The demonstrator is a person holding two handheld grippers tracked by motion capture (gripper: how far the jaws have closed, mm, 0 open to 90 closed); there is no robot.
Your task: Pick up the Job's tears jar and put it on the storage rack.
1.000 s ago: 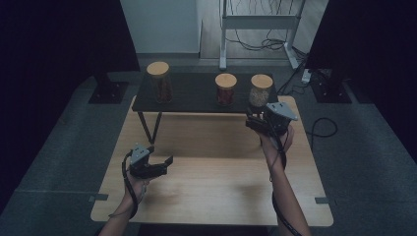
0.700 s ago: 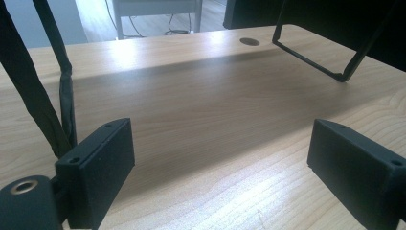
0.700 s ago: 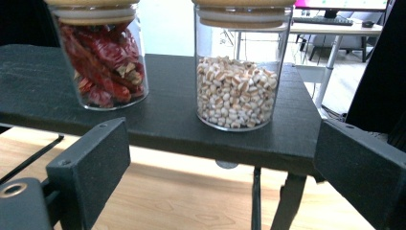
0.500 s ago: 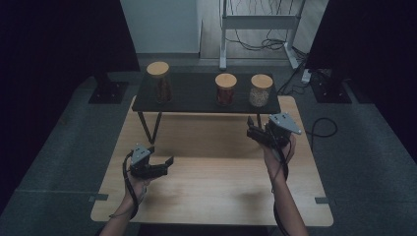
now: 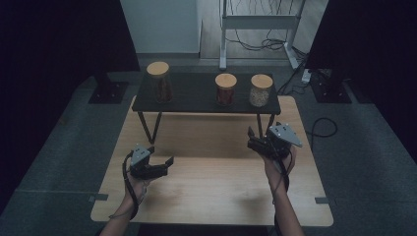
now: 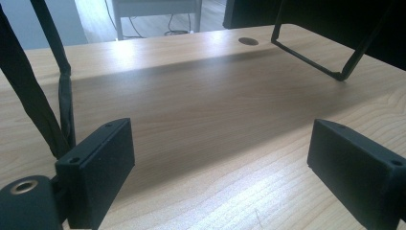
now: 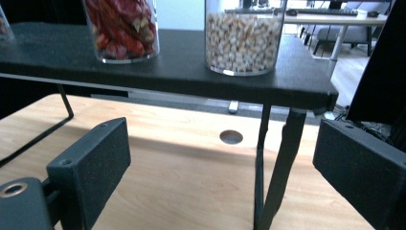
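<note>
Wooden table (image 5: 211,196) under dim light, black shelf (image 5: 196,96) along its far edge. My right gripper (image 5: 256,142) hovers jaws apart, nothing between them, near the shelf's right leg, pointing at the jar of pale beans (image 5: 260,91). Chili jar (image 5: 225,89) sits just left of it; a third jar (image 5: 160,82) stands far left. My left gripper (image 5: 164,166) hangs open and empty over the near-left tabletop.

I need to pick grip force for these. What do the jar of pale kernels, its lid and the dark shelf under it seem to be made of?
Jar of pale kernels: clear and glossy, probably glass, maybe clear plastic; contents show through the wall.
Lid: tan and matte, looks like wood or bamboo.
Dark shelf: black, matte, finely textured top on thin black legs that look like metal.
</note>
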